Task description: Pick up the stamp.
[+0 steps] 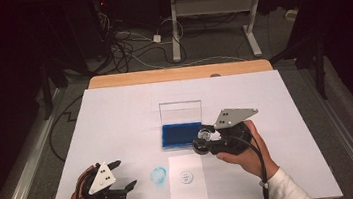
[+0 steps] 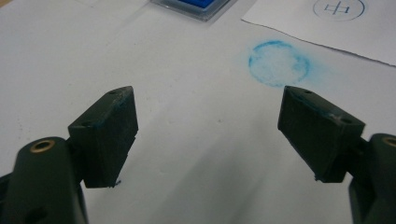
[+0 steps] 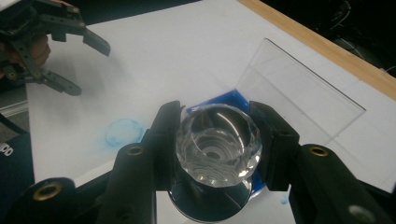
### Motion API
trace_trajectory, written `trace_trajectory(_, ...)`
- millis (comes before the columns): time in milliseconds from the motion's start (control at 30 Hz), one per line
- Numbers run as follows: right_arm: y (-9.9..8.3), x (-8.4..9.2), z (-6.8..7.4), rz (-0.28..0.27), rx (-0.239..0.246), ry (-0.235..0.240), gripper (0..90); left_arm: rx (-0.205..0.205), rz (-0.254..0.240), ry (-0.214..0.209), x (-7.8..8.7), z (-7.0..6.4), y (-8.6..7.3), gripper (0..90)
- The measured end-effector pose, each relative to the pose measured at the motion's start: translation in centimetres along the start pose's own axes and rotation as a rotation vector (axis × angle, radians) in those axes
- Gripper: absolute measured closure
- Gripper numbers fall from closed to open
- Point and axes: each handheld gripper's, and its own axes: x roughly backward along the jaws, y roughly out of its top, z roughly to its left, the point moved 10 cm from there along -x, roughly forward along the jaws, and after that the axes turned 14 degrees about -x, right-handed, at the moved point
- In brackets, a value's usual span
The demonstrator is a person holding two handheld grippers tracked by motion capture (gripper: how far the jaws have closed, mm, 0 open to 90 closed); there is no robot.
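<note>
I see the flat blue ink pad case (image 1: 182,134), clear lid upright, on the white-covered desk (image 1: 116,116). My right gripper (image 3: 218,140) clenches a faceted clear crystal stamp (image 3: 218,144) over it; left gripper (image 2: 208,126) jaws released beside a blue ring smudge (image 2: 279,63).

Room dim, dark along both sides and the far wall. Light falls mainly on the table (image 1: 112,80), a pale wooden top showing as a strip at its far edge; a large white sheet (image 1: 116,116) covers the rest. Floor (image 1: 35,161) grey, carpet-like. Beyond the far edge stands a second desk's white metal frame (image 1: 174,29) with two legs and a crossbar. Loose cables (image 1: 123,47) tangle on the floor behind the far left corner, near a small white box (image 1: 157,38).
</note>
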Motion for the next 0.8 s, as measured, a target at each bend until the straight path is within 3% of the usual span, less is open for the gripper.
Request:
trace_trajectory(267, 0.5, -0.7, 1.3, -0.004, 0.024, 0.032, 57.0, -0.002, 0.013, -0.011, 0.0, -0.5, -0.4, 19.6)
trace_trajectory(433, 0.8, -1.1, 1.9, -0.003, 0.034, 0.059, 57.0, 0.007, 0.023, 0.004, 0.3, -0.2, -1.0, 19.6)
trace_trajectory(600, 1.0, -1.6, 2.4, -0.002, 0.039, 0.071, 57.0, 0.025, 0.02, 0.011, 0.6, -0.1, -1.2, 19.6)
trace_trajectory(800, 1.1, -1.9, 2.8, -0.002, 0.041, 0.078, 57.0, 0.015, 0.029, 0.002, 0.2, -0.3, -1.0, 19.6)
